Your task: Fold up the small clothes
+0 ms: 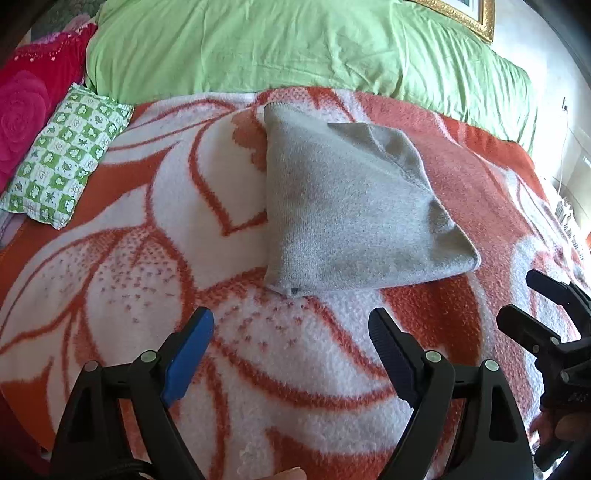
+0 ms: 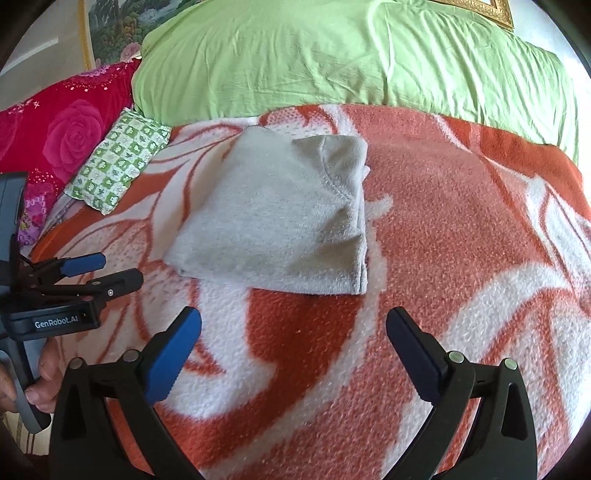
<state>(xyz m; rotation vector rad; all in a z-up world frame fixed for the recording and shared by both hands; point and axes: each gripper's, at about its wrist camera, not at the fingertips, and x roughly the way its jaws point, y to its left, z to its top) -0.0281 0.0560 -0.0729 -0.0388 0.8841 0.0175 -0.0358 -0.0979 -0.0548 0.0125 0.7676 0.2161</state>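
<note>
A small grey knitted garment (image 1: 347, 206) lies folded into a compact shape on the orange-and-white blanket (image 1: 147, 229); it also shows in the right wrist view (image 2: 280, 218). My left gripper (image 1: 291, 325) is open and empty, hovering just short of the garment's near edge. My right gripper (image 2: 293, 325) is open and empty, also just short of the garment. The right gripper shows at the right edge of the left wrist view (image 1: 517, 299), and the left gripper at the left edge of the right wrist view (image 2: 122, 269).
A green checked small pillow (image 1: 62, 155) lies at the left on the blanket. A red rose-patterned cushion (image 1: 26, 103) is behind it. A light green duvet (image 1: 280, 48) fills the back. A gilt picture frame (image 1: 476, 18) hangs at the upper right.
</note>
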